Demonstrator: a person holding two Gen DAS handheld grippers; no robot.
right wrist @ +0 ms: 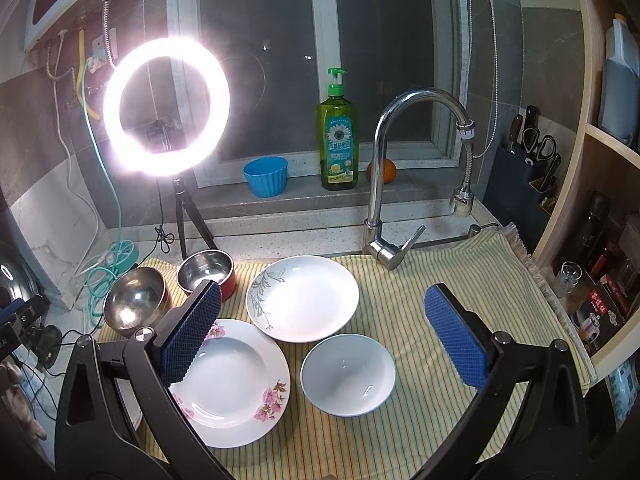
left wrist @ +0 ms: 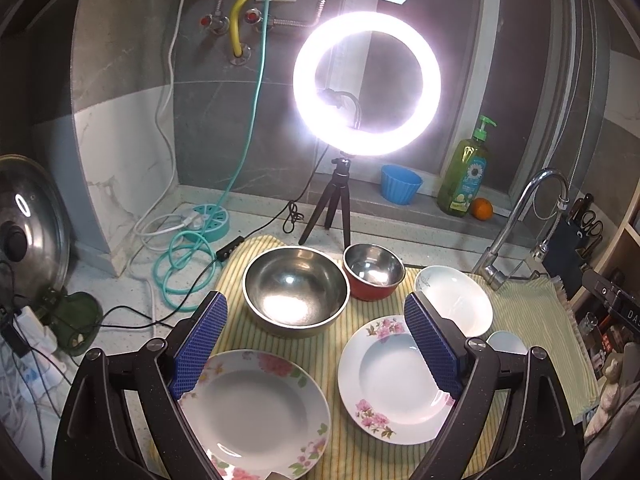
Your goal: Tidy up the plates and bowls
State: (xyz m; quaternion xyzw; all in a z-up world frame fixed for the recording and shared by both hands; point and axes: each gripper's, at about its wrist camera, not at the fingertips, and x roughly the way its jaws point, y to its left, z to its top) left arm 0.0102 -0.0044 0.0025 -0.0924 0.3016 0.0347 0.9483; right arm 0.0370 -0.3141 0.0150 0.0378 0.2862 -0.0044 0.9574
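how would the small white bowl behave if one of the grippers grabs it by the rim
The small white bowl looks like glazed ceramic, so probably stiff, fragile and slick against the pads. Its sloped wall might let it pivot or slip in a rim pinch. Sitting on the striped cloth, it would likely drag rather than slide if pushed.

Both tools have matte black arms with silver screws (one per link); the fingers (left wrist: 202, 342) carry blue waffle-textured pads.

A speckled countertop (left wrist: 132, 280) carries a yellow striped towel (right wrist: 460, 280) and coiled cables (left wrist: 180, 268).
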